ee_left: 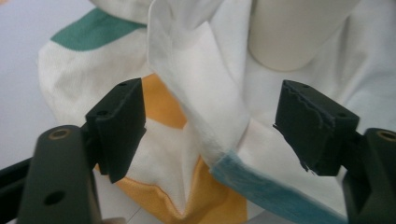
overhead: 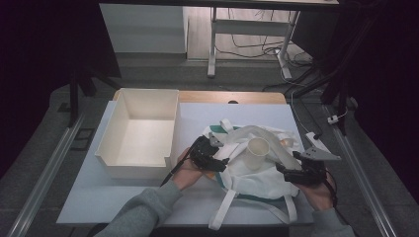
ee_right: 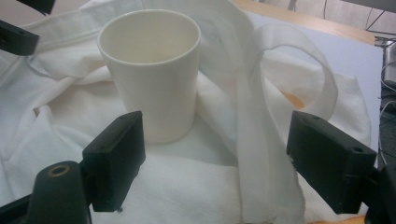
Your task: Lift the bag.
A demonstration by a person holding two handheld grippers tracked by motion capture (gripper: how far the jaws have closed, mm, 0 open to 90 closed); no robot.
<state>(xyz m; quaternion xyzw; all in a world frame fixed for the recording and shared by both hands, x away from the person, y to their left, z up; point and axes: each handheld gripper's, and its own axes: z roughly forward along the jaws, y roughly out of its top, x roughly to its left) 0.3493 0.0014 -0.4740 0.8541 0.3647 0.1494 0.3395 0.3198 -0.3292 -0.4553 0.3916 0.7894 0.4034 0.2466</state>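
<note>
High view: a white cloth bag (overhead: 247,168) with green trim and loose straps lies crumpled on the white tabletop (overhead: 99,197), right of centre. A cream paper cup (overhead: 257,152) stands upright on top of the bag, mouth up. An open, empty cream box (overhead: 141,131) sits to the left of the bag, near it but apart. The left tool (overhead: 210,157) is at the bag's left edge, the left hand (overhead: 187,173) behind it; the right tool (overhead: 296,174) is at the bag's right edge, the right hand (overhead: 318,192) behind it. Grey sleeves come in from the bottom. Left gripper view: the left tool (ee_left: 208,130) has its jaws spread wide, gripping nothing; between them lies a folded flap of the bag (ee_left: 196,93), white with orange patches and a blue-green hem. The cup's (ee_left: 294,32) base shows just beyond, upper right. Right gripper view: the right tool (ee_right: 215,154) is likewise released, jaws wide apart and empty. The cup (ee_right: 152,70) stands upright on the bag (ee_right: 187,186) just ahead of the left jaw; a white strap (ee_right: 261,154) runs down between the jaws, looping to the right of the cup.
</note>
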